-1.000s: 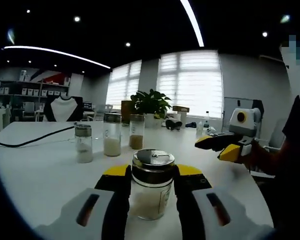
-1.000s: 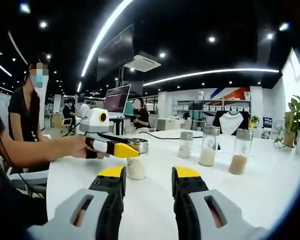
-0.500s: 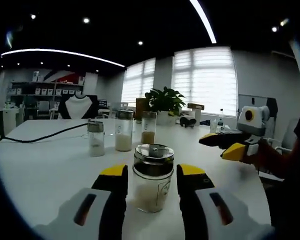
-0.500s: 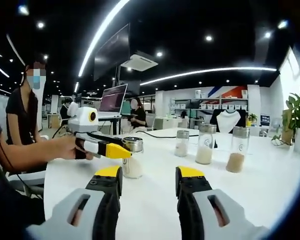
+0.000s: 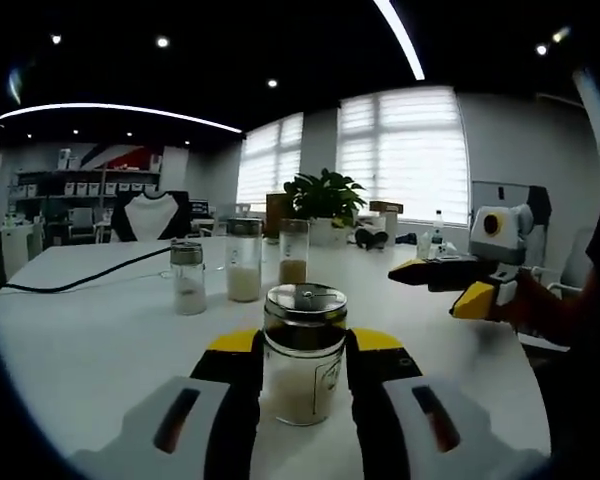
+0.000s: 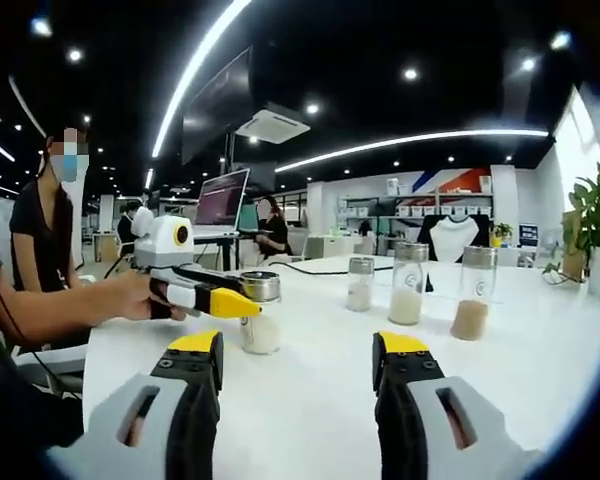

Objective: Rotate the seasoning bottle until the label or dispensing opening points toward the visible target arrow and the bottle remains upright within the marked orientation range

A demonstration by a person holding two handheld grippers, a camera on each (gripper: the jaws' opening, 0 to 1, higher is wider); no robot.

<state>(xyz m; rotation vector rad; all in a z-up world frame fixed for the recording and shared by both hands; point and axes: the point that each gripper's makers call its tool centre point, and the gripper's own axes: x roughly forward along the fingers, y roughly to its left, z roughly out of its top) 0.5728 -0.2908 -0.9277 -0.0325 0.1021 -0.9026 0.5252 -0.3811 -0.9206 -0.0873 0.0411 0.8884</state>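
Grasp stage, lower centre of the left gripper view: the upright seasoning bottle (image 5: 302, 352) on the counter (image 5: 100, 340) is bracketed by the left gripper (image 5: 300, 345), fingers seemingly clamped, while the right gripper (image 6: 305, 345) is held open; an upright twist is judged next, no arrow being seen.

White desk (image 5: 90, 340), glossy and wide. Standing on it upright: a seasoning bottle (image 5: 302, 352) with metal lid near the closest edge, farther in a row of three jars (image 5: 240, 268) side by side, holding white and tan powders. Black cable (image 5: 80, 279) trailing across toward the far left edge. Potted plant (image 5: 325, 205) at the far edge
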